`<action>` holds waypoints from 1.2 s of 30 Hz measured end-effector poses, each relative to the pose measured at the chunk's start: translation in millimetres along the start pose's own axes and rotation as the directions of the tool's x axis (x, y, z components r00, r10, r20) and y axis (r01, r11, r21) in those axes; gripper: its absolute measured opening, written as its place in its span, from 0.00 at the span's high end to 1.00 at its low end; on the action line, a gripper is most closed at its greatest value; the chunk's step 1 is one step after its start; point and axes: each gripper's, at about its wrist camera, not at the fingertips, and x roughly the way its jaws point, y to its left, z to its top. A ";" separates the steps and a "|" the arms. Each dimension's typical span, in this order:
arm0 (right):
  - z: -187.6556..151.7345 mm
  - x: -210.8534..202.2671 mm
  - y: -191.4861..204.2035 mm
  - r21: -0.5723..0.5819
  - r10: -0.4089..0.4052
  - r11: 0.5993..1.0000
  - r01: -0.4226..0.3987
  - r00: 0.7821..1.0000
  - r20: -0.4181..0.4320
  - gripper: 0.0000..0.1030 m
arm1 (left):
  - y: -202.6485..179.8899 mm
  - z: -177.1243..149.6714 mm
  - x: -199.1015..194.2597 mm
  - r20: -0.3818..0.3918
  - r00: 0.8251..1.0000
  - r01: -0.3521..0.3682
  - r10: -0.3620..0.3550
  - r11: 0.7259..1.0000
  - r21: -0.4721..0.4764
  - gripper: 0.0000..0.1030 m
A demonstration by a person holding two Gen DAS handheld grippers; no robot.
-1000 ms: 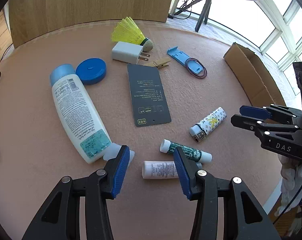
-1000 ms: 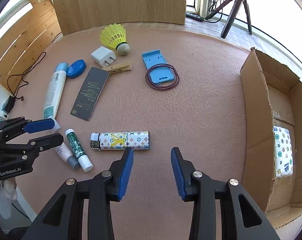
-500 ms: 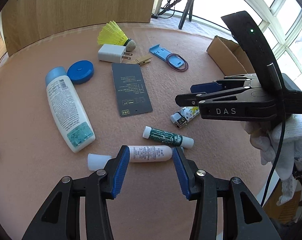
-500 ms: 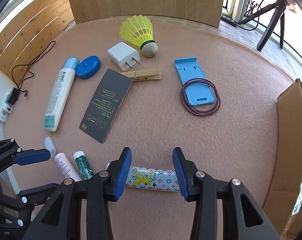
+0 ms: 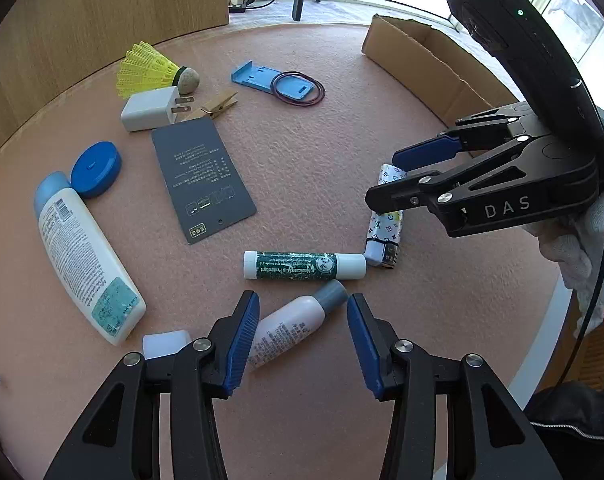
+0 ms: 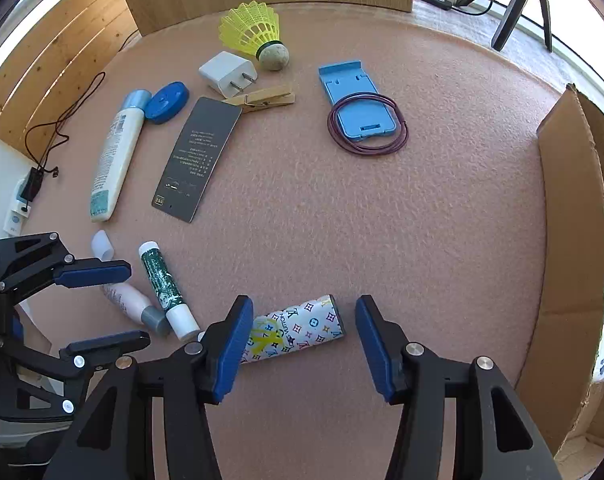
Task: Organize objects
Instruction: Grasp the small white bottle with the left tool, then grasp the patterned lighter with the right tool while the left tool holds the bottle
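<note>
The left gripper (image 5: 302, 336) hangs over the pink felt table (image 5: 342, 152), its jaws apart on either side of a small white bottle with a grey cap (image 5: 292, 326); the pads do not touch it. The bottle's loose translucent cap (image 5: 166, 343) lies just left of it. Just beyond the bottle lies a green lip-balm stick (image 5: 304, 265), its white end close to the base of a monogram-printed lighter (image 6: 298, 330). The right gripper (image 6: 300, 336) stands over that lighter, and its jaws have just been opening; the lighter lies between the blue pads, with a gap at its right end. A white-gloved hand (image 5: 582, 248) holds this gripper.

Left of the lip balm lies a large white lotion bottle (image 5: 84, 258), a blue round tin (image 5: 96, 168) at its cap. Beyond the lip balm rests a dark grey card (image 5: 202, 178), then a white charger plug (image 5: 150, 114), a wooden clothespin (image 5: 220, 105) and a yellow shuttlecock (image 5: 154, 68). Far right of the card, a blue phone stand (image 6: 356, 98) lies inside a purple wire loop (image 6: 368, 126). A cardboard box (image 6: 570, 248) stands at the table's right edge.
</note>
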 end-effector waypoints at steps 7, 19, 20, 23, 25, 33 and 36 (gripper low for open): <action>-12.7 -21.9 -21.3 0.109 -0.012 0.994 0.007 0.999 0.050 0.52 | 3.9 -6.1 7.1 -0.043 0.999 -0.032 0.033 0.999 0.021 0.53; -10.9 -4.0 -11.4 0.225 -0.003 0.974 0.002 1.000 0.005 0.51 | 10.0 -11.3 10.5 -0.004 1.000 -0.020 0.020 0.995 -0.094 0.77; -9.6 -2.9 -6.7 0.214 -0.009 0.977 0.008 1.000 0.007 0.51 | 11.2 -12.2 9.9 -0.001 1.000 -0.020 0.020 0.994 -0.106 0.78; -4.6 2.6 6.9 0.179 -0.039 0.983 0.037 0.999 0.007 0.51 | 13.8 -16.6 7.3 0.009 1.000 -0.014 0.016 0.990 -0.139 0.78; -1.3 6.0 17.9 0.143 -0.094 0.985 0.092 0.995 0.012 0.51 | 15.1 -19.1 6.2 0.015 1.000 -0.011 0.014 0.988 -0.156 0.78; -11.1 13.5 54.2 -0.105 -0.176 0.978 0.178 0.984 0.032 0.54 | 17.5 -27.8 2.7 0.022 1.000 -0.005 0.009 0.981 -0.195 0.78; -23.7 5.5 39.5 -0.122 -0.167 0.978 0.170 0.985 0.034 0.54 | 16.7 -28.4 2.1 0.023 1.000 -0.007 0.012 0.979 -0.206 0.78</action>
